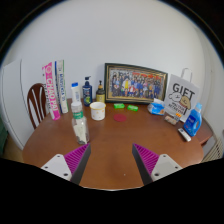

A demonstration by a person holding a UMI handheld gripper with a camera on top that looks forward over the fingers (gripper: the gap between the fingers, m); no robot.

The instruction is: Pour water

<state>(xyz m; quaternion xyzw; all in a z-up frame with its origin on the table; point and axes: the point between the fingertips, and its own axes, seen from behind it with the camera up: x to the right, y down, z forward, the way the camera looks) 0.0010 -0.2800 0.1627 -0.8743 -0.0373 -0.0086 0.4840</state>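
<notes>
A round wooden surface point(110, 150) fills the gripper view, seen from just above its near edge. The gripper point(111, 158) hangs over the bare wood with its jaws wide apart and nothing between them, both pink pads point(76, 157) showing.

The likely task items stand well beyond the jaws, to the left: a clear plastic bottle point(79, 122) nearest, and behind it a small white cup point(98, 110). A white spray bottle point(74, 95) and a dark bottle point(87, 91) stand close behind them.

The risks, as a judgement: the clear bottle is tall, narrow and light-looking, so an off-centre or high grip could tip it over. The cup's mouth is small, so a fast tilt could spill water onto the wood. Nearby bottles could be knocked on the approach.

Hard to make out: whether the clear bottle holds water or is capped, and whether the cup is empty. A framed group photo point(136, 84), a gift bag point(181, 97) and a blue bottle point(194, 120) sit further back; smaller items there are unclear.
</notes>
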